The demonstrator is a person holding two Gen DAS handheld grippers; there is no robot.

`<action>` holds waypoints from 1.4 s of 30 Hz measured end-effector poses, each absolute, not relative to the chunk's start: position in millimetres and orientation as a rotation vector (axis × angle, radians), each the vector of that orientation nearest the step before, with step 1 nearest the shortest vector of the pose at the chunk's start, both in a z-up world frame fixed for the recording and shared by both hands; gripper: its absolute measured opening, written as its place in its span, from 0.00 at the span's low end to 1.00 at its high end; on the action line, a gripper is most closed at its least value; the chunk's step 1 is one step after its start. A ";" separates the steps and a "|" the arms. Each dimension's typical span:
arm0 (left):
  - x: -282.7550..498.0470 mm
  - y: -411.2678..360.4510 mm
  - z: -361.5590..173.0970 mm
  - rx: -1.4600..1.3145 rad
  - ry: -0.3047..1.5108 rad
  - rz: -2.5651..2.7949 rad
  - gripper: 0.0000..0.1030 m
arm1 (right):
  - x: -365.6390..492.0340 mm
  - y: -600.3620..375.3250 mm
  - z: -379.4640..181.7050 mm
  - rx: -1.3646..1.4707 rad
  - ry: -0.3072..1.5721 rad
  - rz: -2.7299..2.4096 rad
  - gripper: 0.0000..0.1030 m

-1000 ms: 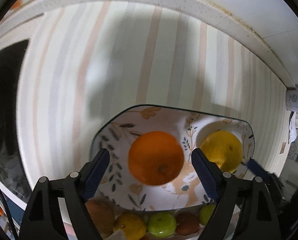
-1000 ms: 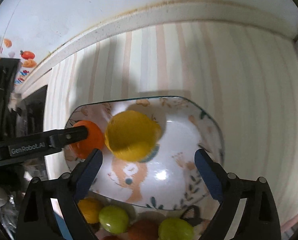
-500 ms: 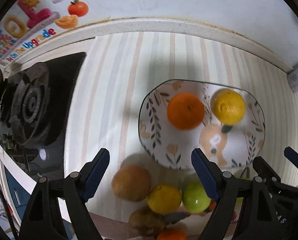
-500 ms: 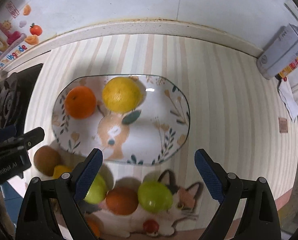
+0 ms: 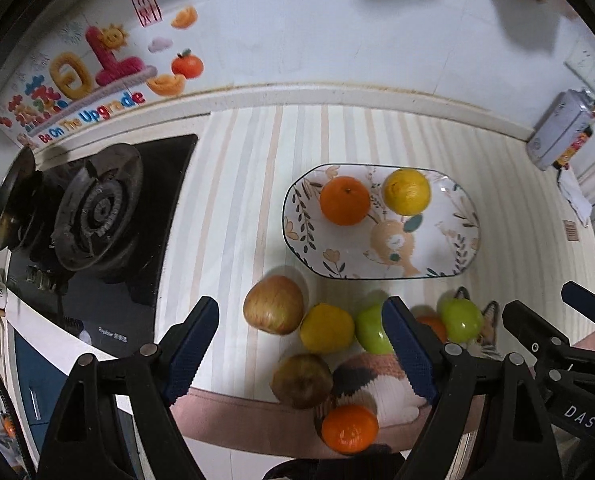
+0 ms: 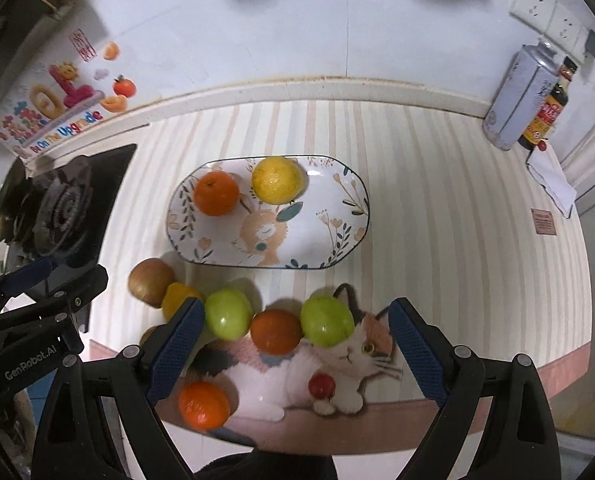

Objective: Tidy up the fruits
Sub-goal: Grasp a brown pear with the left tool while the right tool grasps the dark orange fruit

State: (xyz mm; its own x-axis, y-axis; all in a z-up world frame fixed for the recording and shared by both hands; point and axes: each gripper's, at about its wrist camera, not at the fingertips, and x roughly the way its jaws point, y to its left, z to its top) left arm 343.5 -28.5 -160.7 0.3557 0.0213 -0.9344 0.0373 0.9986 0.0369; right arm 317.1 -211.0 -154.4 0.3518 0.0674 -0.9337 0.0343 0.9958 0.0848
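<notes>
An oval floral plate (image 5: 453, 256) (image 6: 337, 208) holds an orange (image 5: 344, 201) (image 6: 216, 193) and a yellow lemon (image 5: 407, 192) (image 6: 277, 180). Near the counter's front edge lie a red-yellow apple (image 5: 274, 304) (image 6: 151, 282), a second lemon (image 5: 327, 329), two green apples (image 6: 228, 313) (image 6: 327, 321), an orange (image 6: 275, 331), a brown fruit (image 5: 301, 381) and another orange (image 5: 350, 428) (image 6: 203, 405). My left gripper (image 5: 299, 350) and right gripper (image 6: 293, 348) are open and empty, held above the loose fruit.
A gas stove (image 5: 97, 216) is at the left. A grey can (image 6: 515, 98) and a dark bottle (image 6: 547, 114) stand at the back right by the wall. A cat-print mat (image 6: 337, 368) with a small red fruit (image 6: 321, 385) lies at the front edge.
Both grippers have pulled back and up from the plate, empty. The orange and lemon stay on the plate, and the loose fruit at the front has come into view.
</notes>
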 end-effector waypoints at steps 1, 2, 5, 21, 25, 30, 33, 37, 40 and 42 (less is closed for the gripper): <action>337.7 -27.9 -154.7 0.054 1.195 -0.013 0.81 | 311.1 -211.1 -148.3 0.097 1.202 0.023 0.92; 332.5 -27.6 -149.4 0.054 1.187 -0.017 0.81 | 305.8 -210.9 -143.0 0.095 1.194 0.022 0.92; 318.3 -25.5 -134.9 0.039 1.165 -0.030 0.81 | 289.5 -211.8 -125.7 0.102 1.165 0.028 0.92; 283.1 -12.4 -107.2 -0.022 1.111 -0.045 0.82 | 257.3 -219.9 -101.4 0.186 1.144 0.055 0.92; 293.0 0.0 -133.8 0.019 1.147 0.019 0.99 | 269.8 -229.8 -143.2 0.261 1.215 0.068 0.92; 307.1 16.0 -187.7 0.041 1.263 0.082 0.99 | 292.9 -229.0 -213.5 0.280 1.323 0.071 0.86; 310.0 16.5 -219.7 0.037 1.348 0.080 0.99 | 303.9 -226.6 -254.0 0.292 1.389 0.075 0.75; 313.0 5.1 -257.7 0.074 1.433 0.050 0.99 | 315.9 -219.7 -288.7 0.278 1.435 0.096 0.75; 315.2 -3.5 -280.8 0.089 1.491 0.012 0.99 | 321.8 -212.5 -300.8 0.258 1.456 0.116 0.76; 318.0 -8.2 -292.2 0.097 1.516 -0.011 0.99 | 323.2 -204.4 -298.0 0.227 1.438 0.144 0.75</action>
